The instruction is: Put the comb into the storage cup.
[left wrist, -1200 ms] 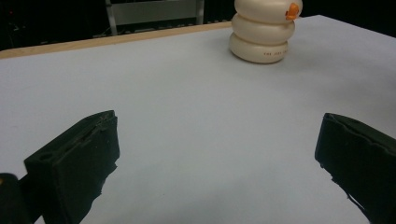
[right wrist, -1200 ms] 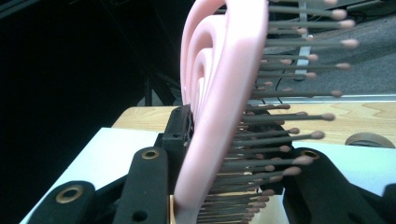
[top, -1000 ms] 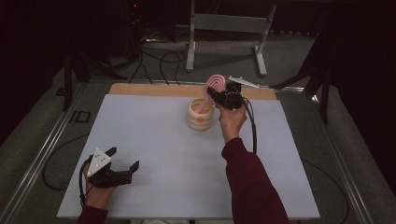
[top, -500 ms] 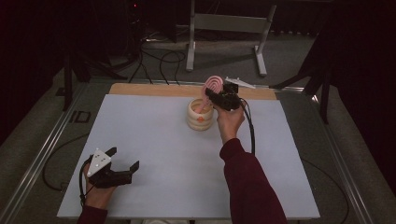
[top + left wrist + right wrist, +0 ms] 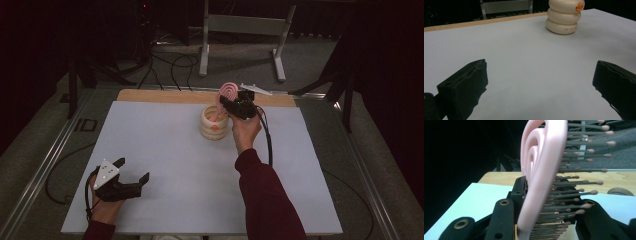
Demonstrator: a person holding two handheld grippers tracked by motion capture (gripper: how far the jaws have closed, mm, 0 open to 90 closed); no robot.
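Note:
A pink hairbrush (image 5: 229, 91) stands upright over a cream ribbed pot (image 5: 214, 126) at the back middle of the white mat, its handle reaching down into the pot's mouth. My right gripper (image 5: 235, 106) is shut on the brush just above the pot. In the right gripper view the brush's pink body (image 5: 544, 170) sits between the black jaws with its bristles pointing right. My left gripper (image 5: 133, 170) rests at the front left of the mat, open with nothing between its jaws. The pot (image 5: 564, 20), marked with an orange spot, stands far ahead of the left gripper (image 5: 541, 82).
The white mat (image 5: 165, 160) covers most of the table. A wooden strip (image 5: 165, 96) runs along its far edge. Behind the table a metal stand (image 5: 245, 30) and loose cables (image 5: 170, 60) lie on the floor. A cable trails from the right gripper beside the sleeve.

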